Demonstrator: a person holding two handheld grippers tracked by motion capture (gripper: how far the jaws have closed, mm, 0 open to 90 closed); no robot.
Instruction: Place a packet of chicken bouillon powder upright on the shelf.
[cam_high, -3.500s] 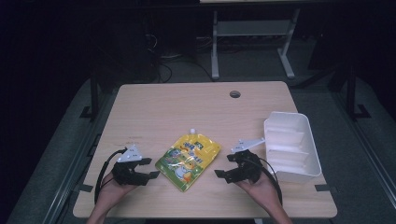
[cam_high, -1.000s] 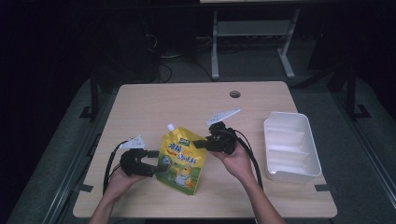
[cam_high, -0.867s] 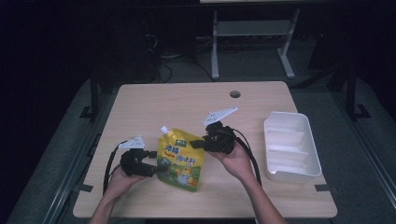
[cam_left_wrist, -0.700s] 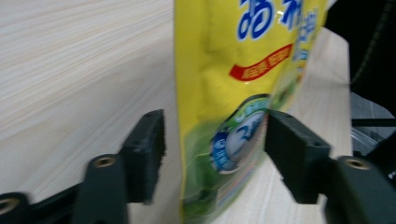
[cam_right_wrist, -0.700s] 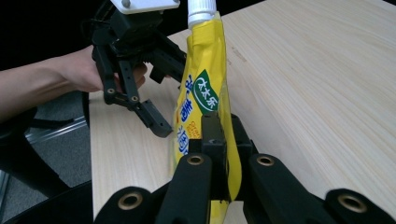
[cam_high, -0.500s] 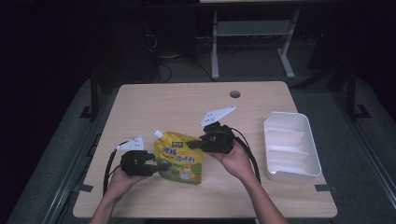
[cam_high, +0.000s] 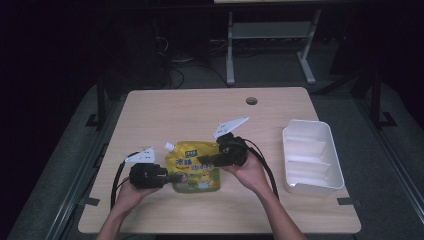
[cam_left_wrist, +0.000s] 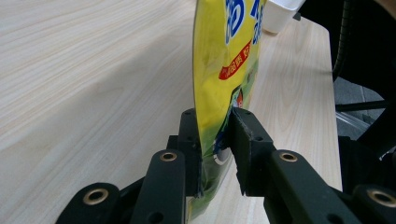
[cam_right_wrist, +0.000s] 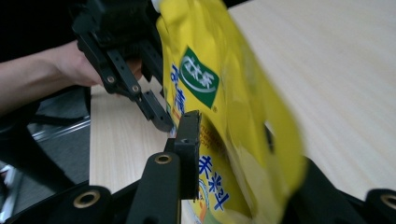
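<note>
- I see a light wood table (cam_high: 165, 115) with a round cable hole (cam_high: 251, 101) near its far edge.
- Beyond the table, a grey metal stand (cam_high: 270, 47) rests on dark floor (cam_high: 390, 165).
- Surroundings of the table are unlit.

A glossy yellow plastic stand-up pouch (cam_high: 196, 167) with a white screw cap at its upper left corner, a green logo, blue lettering and a red band on its face, is upright and slightly tilted over the wooden table (cam_high: 200, 110). It sits in the middle of the front half, nearer the front edge than the back.
</note>
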